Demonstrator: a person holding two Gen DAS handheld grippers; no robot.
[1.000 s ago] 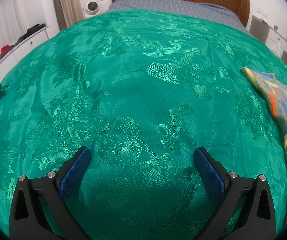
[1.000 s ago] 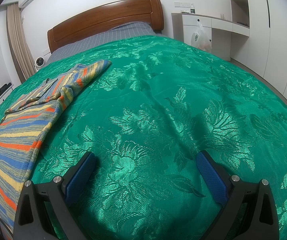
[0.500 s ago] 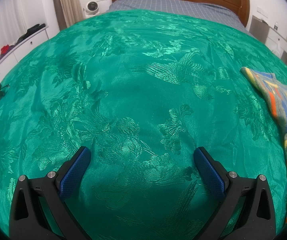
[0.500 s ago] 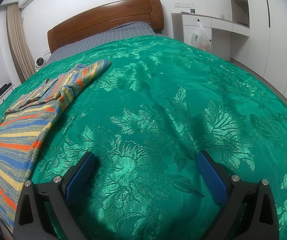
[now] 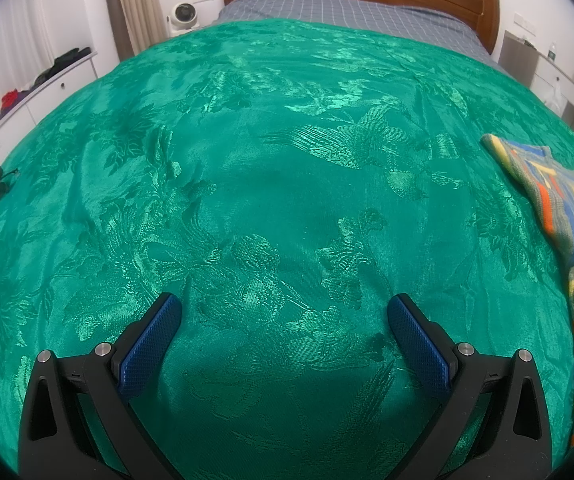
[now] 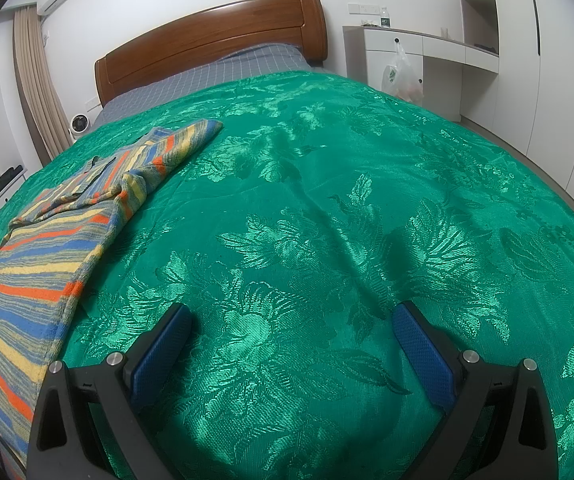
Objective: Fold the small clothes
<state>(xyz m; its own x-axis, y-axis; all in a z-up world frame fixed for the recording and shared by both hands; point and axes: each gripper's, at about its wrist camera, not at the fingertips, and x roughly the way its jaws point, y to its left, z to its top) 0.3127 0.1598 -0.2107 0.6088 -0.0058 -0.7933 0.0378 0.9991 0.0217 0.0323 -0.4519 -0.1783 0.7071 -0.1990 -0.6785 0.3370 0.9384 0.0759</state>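
Left gripper [image 5: 285,306]: black frame, blue-padded fingers [image 5: 151,340] spread wide, nothing between them. Right gripper [image 6: 291,316]: same build, blue-padded fingers [image 6: 423,354] likewise spread wide, empty. Both point forward, held low.

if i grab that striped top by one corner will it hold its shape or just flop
Probably flop: the striped top looks like soft knit, already rumpled near its collar. It likely drags rather than slides, though the green bedspread looks glossy, so it may slip.
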